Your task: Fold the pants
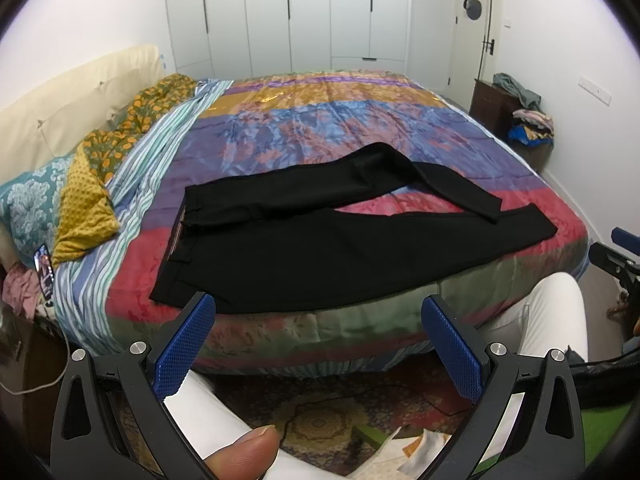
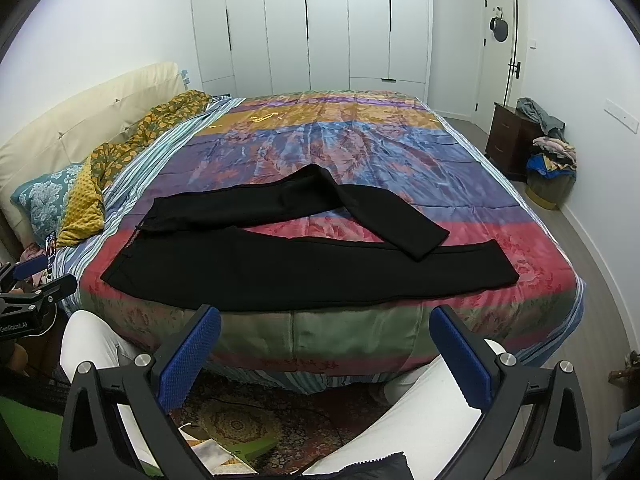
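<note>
Black pants (image 1: 320, 248) (image 2: 280, 268) lie spread on the colourful bedspread (image 1: 320, 128) (image 2: 340, 144), waistband to the left. The near leg runs straight to the right along the bed's front edge. The far leg bends and crosses down over the near leg's end. My left gripper (image 1: 320, 312) is open, held in front of the bed below the pants' near edge, nothing between its blue pads (image 1: 184, 340). My right gripper (image 2: 326, 322) is open too, in front of the bed, apart from the pants. Its tip also shows at the right of the left wrist view (image 1: 612, 256).
Pillows and a yellow blanket (image 1: 84, 204) lie at the headboard side on the left. A dark nightstand (image 2: 512, 140) with a clothes pile stands at the right wall. White wardrobes (image 2: 312, 24) fill the far wall. The person's white-trousered legs (image 2: 420, 408) and a patterned rug (image 1: 320, 420) are below.
</note>
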